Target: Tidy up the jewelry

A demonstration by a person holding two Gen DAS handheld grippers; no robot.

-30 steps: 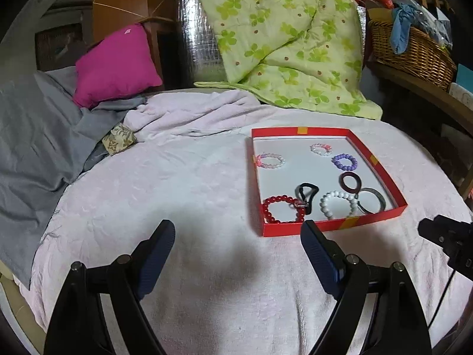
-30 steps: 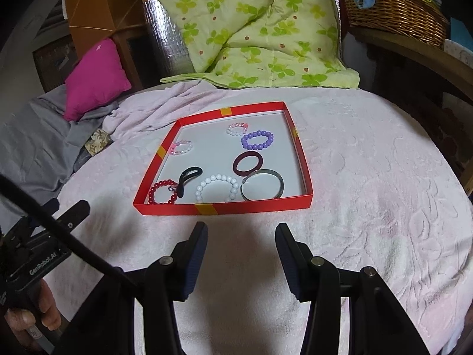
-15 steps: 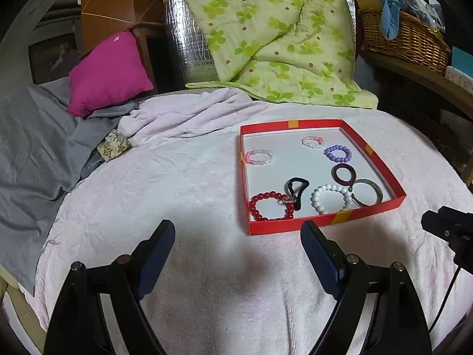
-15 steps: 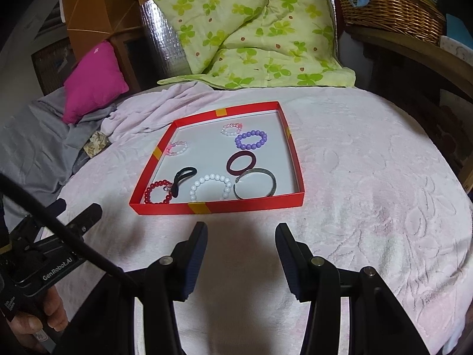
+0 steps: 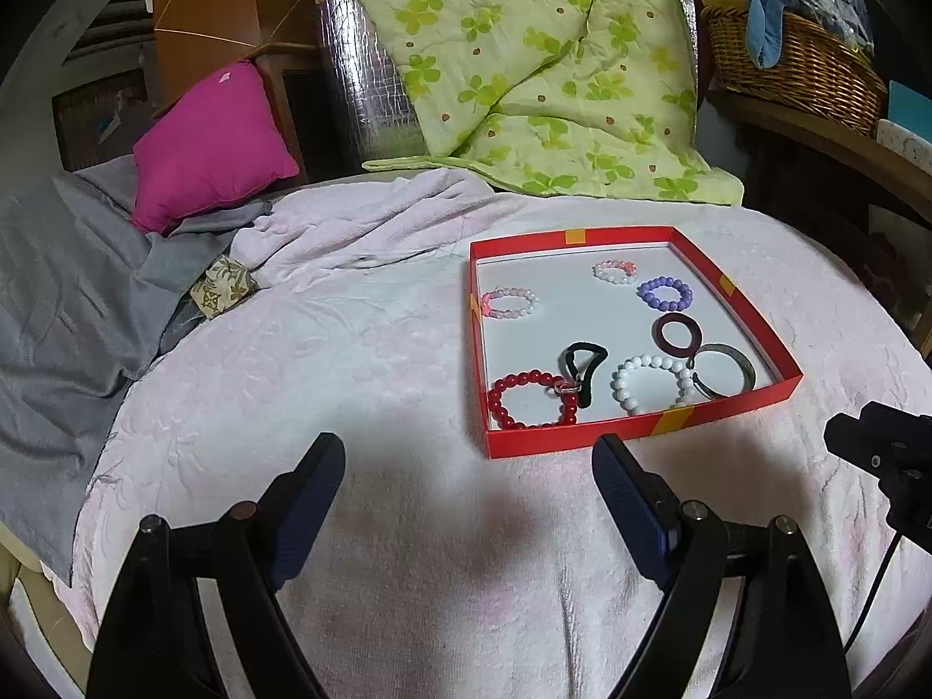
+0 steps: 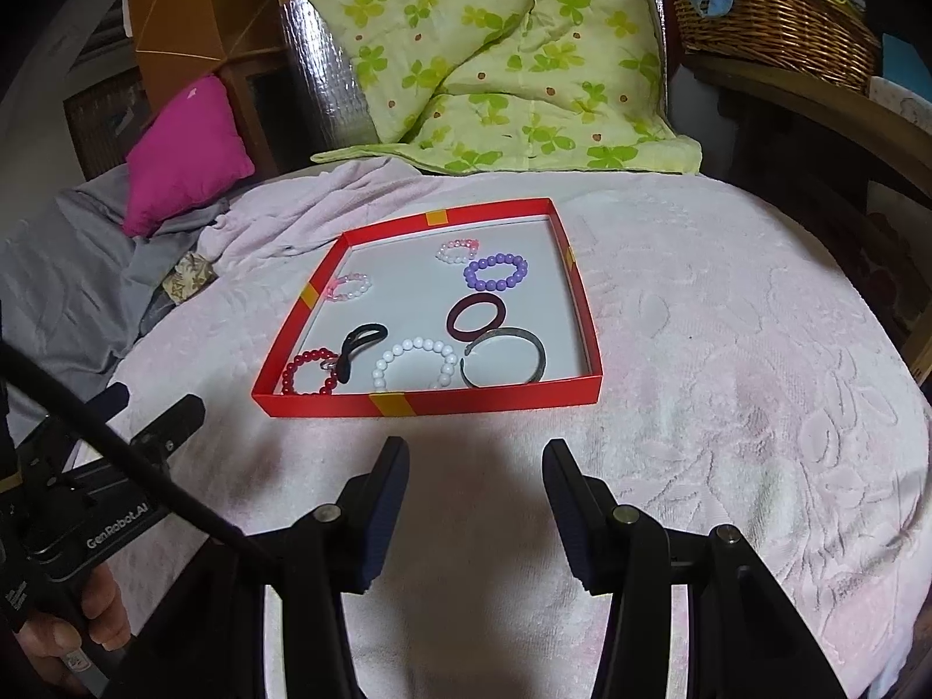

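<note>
A shallow red tray (image 5: 588, 438) (image 6: 431, 402) lies on a pale pink blanket. In it lie several pieces: a red bead bracelet (image 5: 533, 400), a black hair tie (image 5: 584, 370), a white bead bracelet (image 5: 652, 382), a grey bangle (image 5: 722, 370), a dark maroon ring (image 5: 680, 335), a purple bead bracelet (image 5: 665, 293) and two small pink-white bead bracelets (image 5: 509, 303) (image 5: 614, 271). My left gripper (image 5: 469, 466) is open and empty, just short of the tray's near left corner. My right gripper (image 6: 475, 466) is open and empty, just short of the tray's near edge.
A magenta pillow (image 5: 209, 145), grey cloth (image 5: 64, 291) and a small patterned pouch (image 5: 224, 285) lie to the left. A green floral quilt (image 5: 536, 70) leans behind the tray. A wicker basket (image 5: 798, 64) stands on a wooden shelf at the back right.
Both grippers have drawn back and up a little, so the tray looks slightly farther and shifted left in both views. The jaws and the jewelry have not changed.
</note>
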